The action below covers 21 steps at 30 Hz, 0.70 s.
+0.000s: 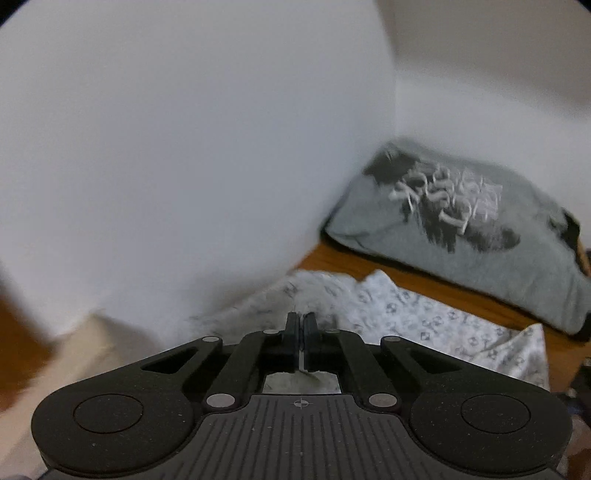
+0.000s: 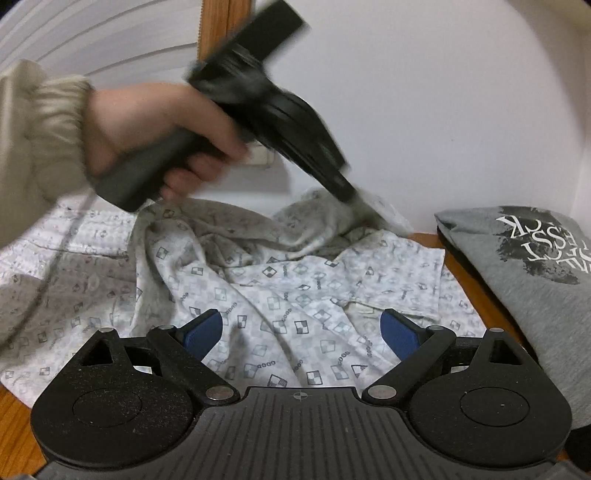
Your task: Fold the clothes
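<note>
A white patterned shirt (image 2: 280, 280) lies crumpled on the wooden table (image 2: 480, 295). My left gripper (image 1: 302, 325) is shut on a fold of the shirt (image 1: 424, 317) and lifts it. In the right wrist view the left gripper (image 2: 354, 199) shows blurred, held by a hand, pinching the shirt's far edge near the wall. My right gripper (image 2: 301, 328) is open and empty, its blue pads (image 2: 205, 328) hovering just above the shirt's near part by the collar.
A folded grey T-shirt with a dark print (image 1: 461, 221) lies at the right by the wall, also in the right wrist view (image 2: 524, 266). White walls (image 1: 184, 147) close in behind and at the left. A wood door frame (image 2: 225, 22) stands behind.
</note>
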### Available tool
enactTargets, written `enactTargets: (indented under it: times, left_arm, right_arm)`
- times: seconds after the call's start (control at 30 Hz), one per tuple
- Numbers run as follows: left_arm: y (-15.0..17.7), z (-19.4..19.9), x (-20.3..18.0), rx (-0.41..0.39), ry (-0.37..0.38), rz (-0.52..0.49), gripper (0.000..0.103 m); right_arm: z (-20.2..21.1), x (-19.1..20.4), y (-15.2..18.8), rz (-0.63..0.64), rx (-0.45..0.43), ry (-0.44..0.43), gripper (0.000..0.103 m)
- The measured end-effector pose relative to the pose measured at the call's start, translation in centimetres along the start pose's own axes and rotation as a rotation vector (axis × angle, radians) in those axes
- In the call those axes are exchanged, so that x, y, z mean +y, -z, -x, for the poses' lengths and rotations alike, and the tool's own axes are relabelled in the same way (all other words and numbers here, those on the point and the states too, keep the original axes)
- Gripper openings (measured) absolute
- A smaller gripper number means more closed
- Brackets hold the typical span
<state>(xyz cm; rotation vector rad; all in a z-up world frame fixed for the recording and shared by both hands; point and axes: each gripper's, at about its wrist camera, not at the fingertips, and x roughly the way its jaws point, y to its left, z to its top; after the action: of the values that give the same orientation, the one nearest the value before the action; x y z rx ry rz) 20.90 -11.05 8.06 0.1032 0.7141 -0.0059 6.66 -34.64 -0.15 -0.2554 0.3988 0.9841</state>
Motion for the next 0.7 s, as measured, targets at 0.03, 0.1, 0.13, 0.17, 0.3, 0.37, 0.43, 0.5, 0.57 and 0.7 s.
enactTargets:
  times: [0.03, 0.1, 0.13, 0.17, 0.3, 0.37, 0.43, 0.5, 0.57, 0.7]
  left_arm:
    - [0.1, 1.6, 0.7, -0.023, 0.000, 0.014, 0.002]
    - [0.7, 5.0, 2.1, -0.068, 0.000, 0.039, 0.002]
    - [1.2, 6.9, 2.7, -0.089, -0.001, 0.049, 0.002]
    - [2.1, 9.1, 3.7, -0.109, 0.004, 0.068, 0.002]
    - [7.9, 18.4, 7.0, -0.199, -0.012, 0.170, 0.002]
    - [11.1, 22.4, 8.1, -0.223, -0.040, 0.227, 0.002]
    - [14.3, 26.0, 9.4, -0.233, -0.063, 0.283, 0.002]
    - [16.8, 28.6, 10.1, -0.229, -0.074, 0.318, 0.002]
    - [19.2, 30.9, 10.6, -0.223, -0.084, 0.353, 0.002]
    - [23.5, 33.4, 11.4, -0.197, -0.105, 0.430, 0.002]
  right_arm:
    - [0.1, 0.0, 0.0, 0.003, -0.001, 0.005, 0.092]
    - [0.3, -0.1, 0.1, 0.007, -0.004, 0.014, 0.092]
    - [0.4, -0.1, 0.1, 0.007, -0.006, 0.016, 0.092]
    - [0.6, -0.2, 0.2, 0.003, -0.011, 0.016, 0.092]
    - [1.2, -1.2, 0.5, -0.045, -0.046, 0.006, 0.092]
    - [1.4, -1.5, 0.6, -0.063, -0.058, 0.009, 0.092]
    - [1.3, -1.4, 0.6, -0.061, -0.064, 0.024, 0.092]
    - [1.3, -1.1, 0.7, -0.047, -0.065, 0.044, 0.092]
    - [1.2, -0.7, 0.7, -0.030, -0.060, 0.067, 0.092]
    - [1.0, -0.4, 0.6, -0.008, -0.049, 0.087, 0.092]
